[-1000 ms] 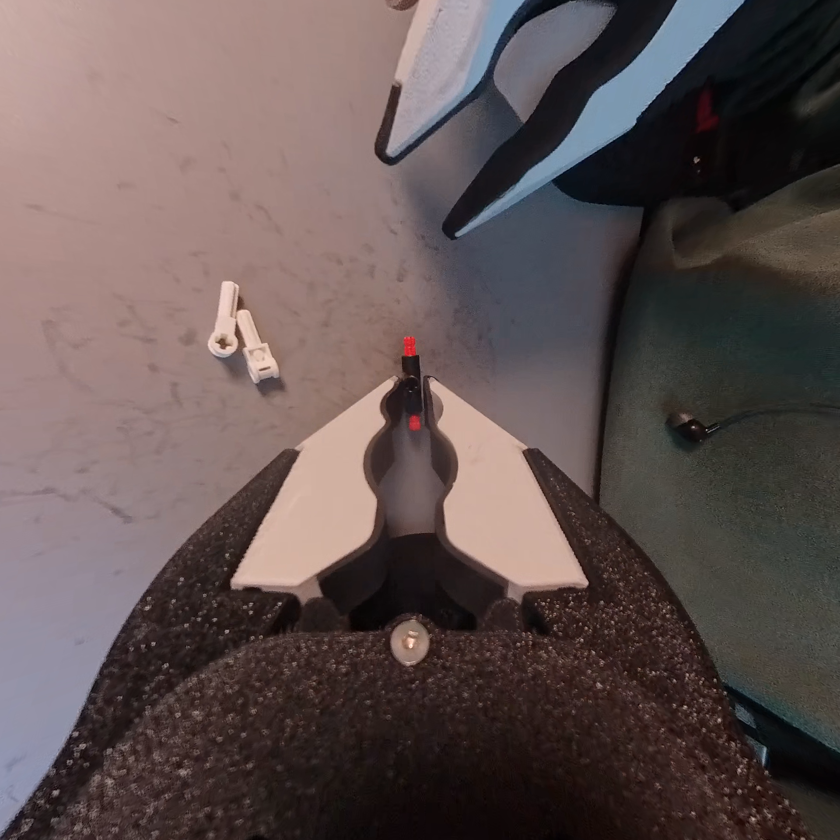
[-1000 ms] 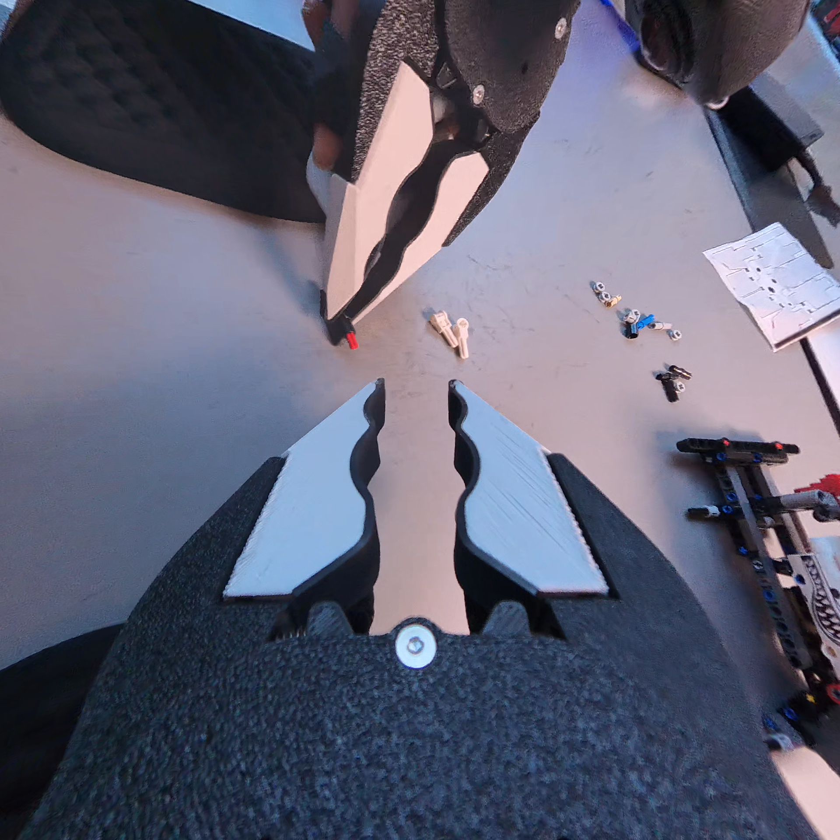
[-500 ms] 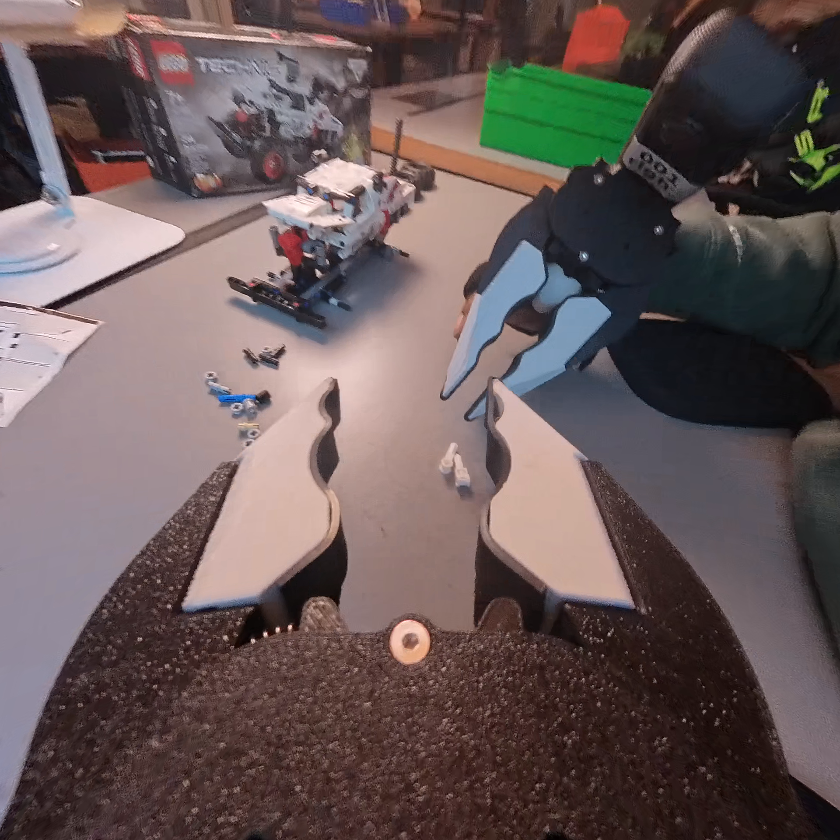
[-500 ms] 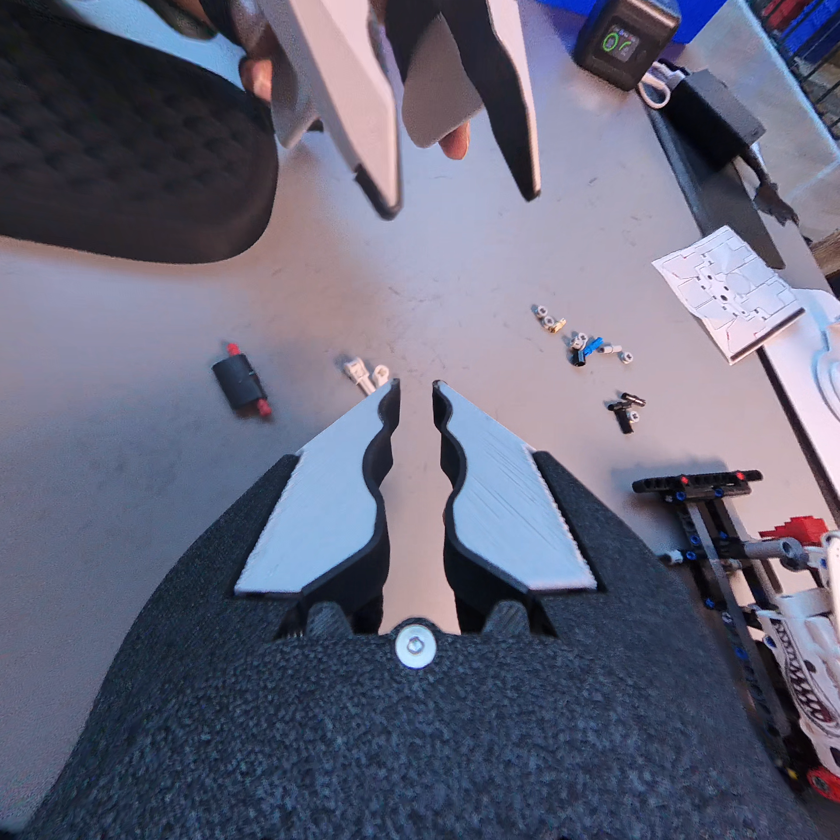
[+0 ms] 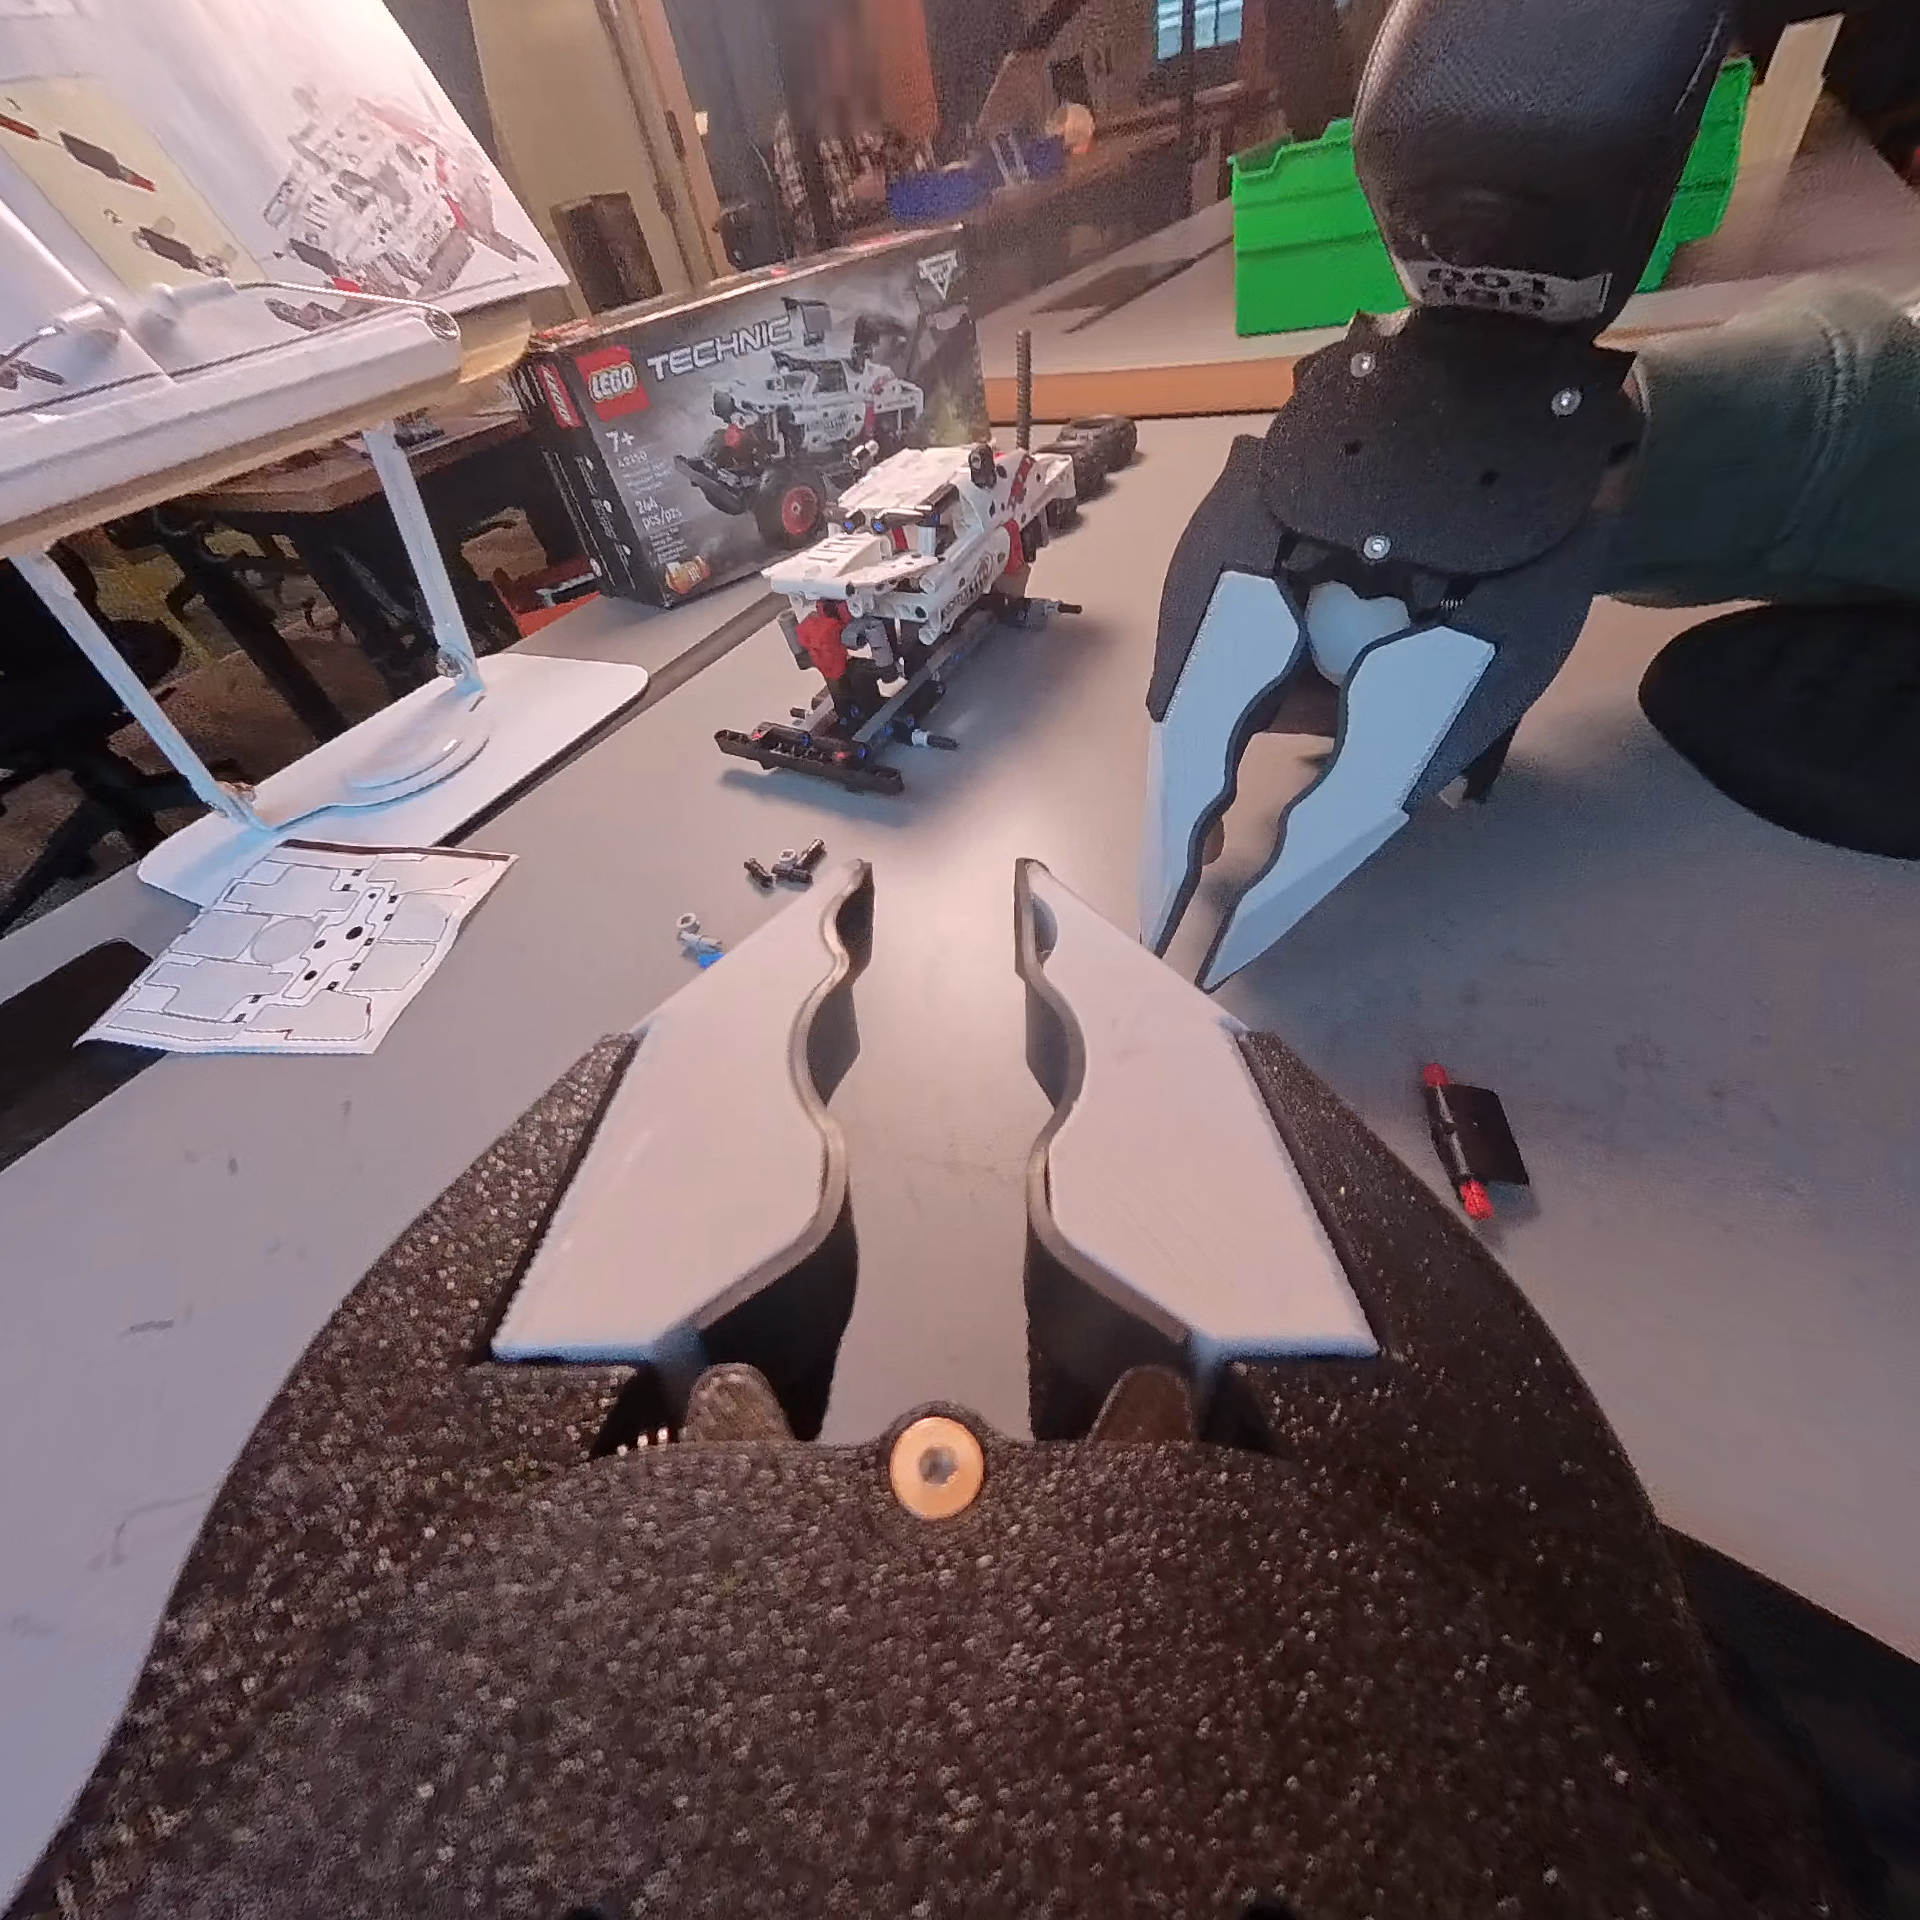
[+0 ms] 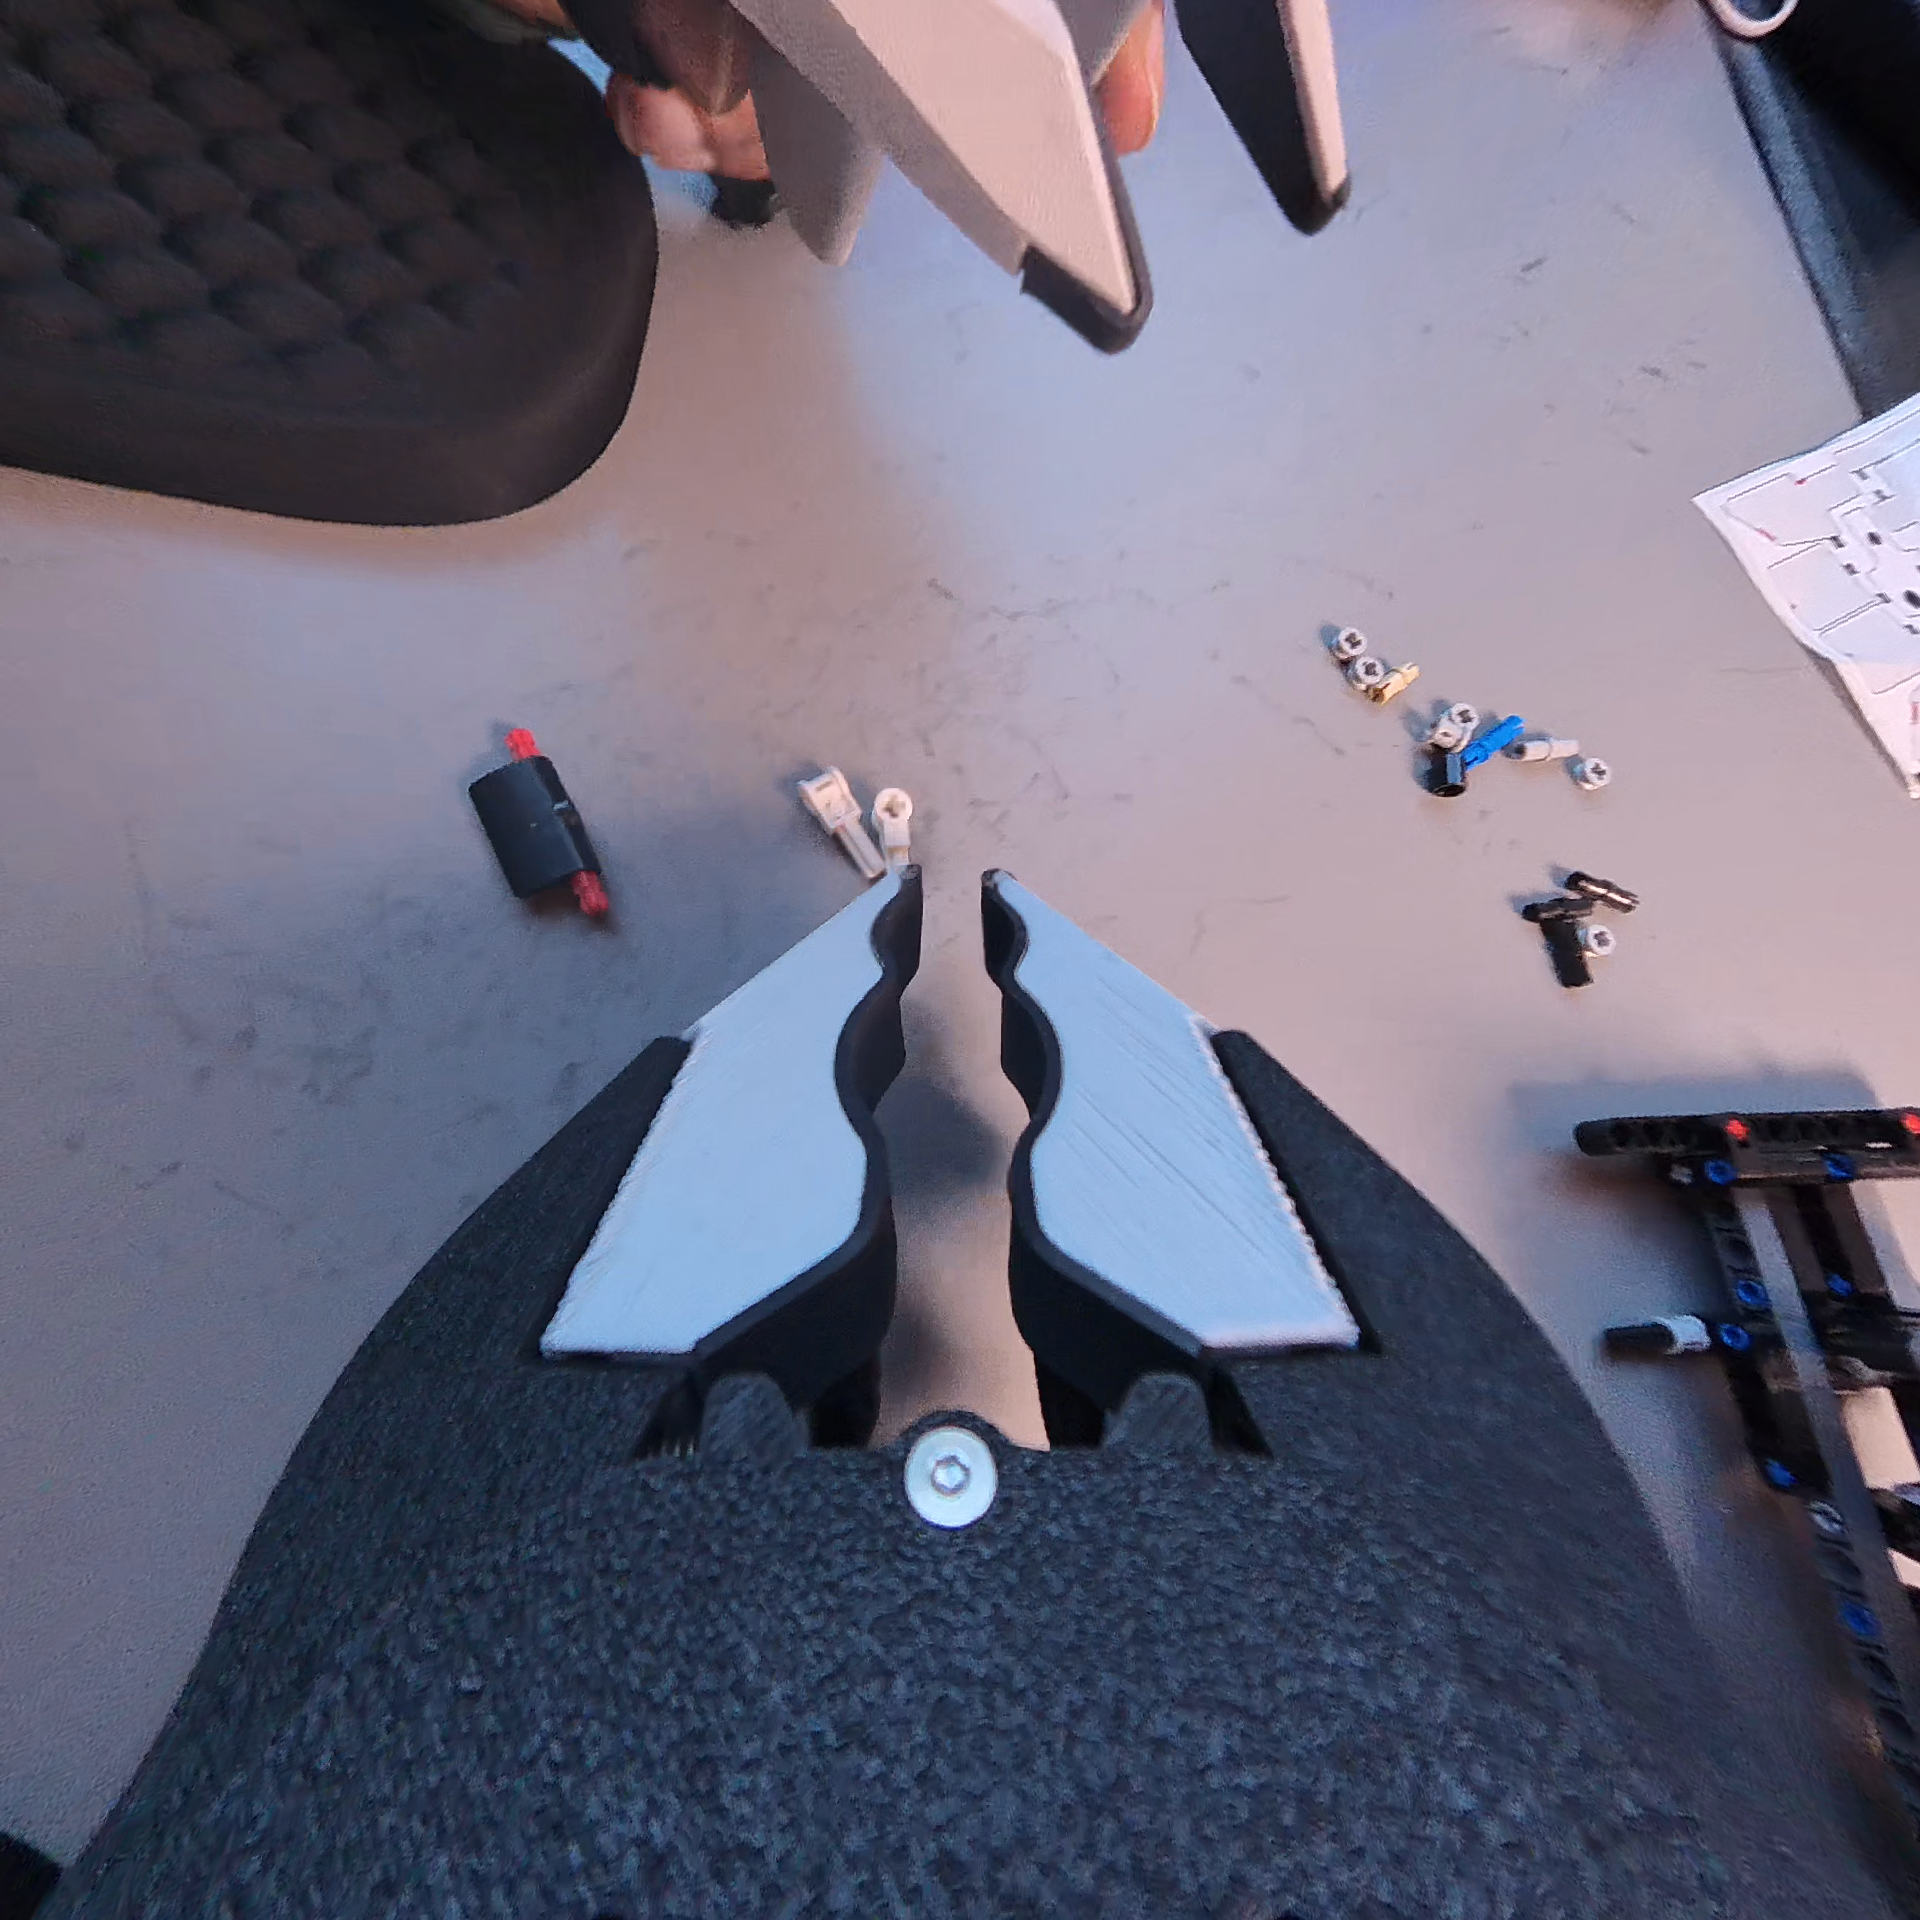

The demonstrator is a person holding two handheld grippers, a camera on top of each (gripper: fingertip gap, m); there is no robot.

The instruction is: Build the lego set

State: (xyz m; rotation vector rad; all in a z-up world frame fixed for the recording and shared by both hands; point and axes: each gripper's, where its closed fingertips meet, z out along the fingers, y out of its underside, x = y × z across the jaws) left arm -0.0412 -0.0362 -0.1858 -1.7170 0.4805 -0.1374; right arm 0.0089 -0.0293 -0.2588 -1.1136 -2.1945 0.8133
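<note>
While both sets of fingers hang over the grey counter (image 5: 312,1195), neither holds anything. The left gripper (image 5: 940,894) has its fingers spread fairly wide, bare counter showing between them. Ahead of its left fingertip lie a few loose black pins (image 5: 787,862) and a small grey and blue piece (image 5: 698,928); farther ahead stands the half-built white truck (image 5: 914,582) on its black frame, with the set's box (image 5: 758,457) behind it. Well off to the left of the fingers are a sheet of stickers (image 5: 301,961) and a white stand (image 5: 436,717) carrying the open instruction booklet (image 5: 208,208). To the right of the fingers, apart from them, a black piece with red pins (image 5: 1465,1138) lies flat on the counter. The right gripper (image 5: 1184,961) points down just ahead of the left gripper's right fingertip, tips close to the counter. In the right wrist view, the right gripper (image 6: 948,878) shows a narrow gap between its fingers, nothing in it. Two small white connectors (image 6: 857,821) lie just beyond its left fingertip, nearly touching it. The same black piece with red pins (image 6: 537,812) lies farther left of the fingers. To the right are scattered small pieces (image 6: 1465,727) and more black pins (image 6: 1574,920), with the truck's black frame (image 6: 1766,1226) at the right edge.
</note>
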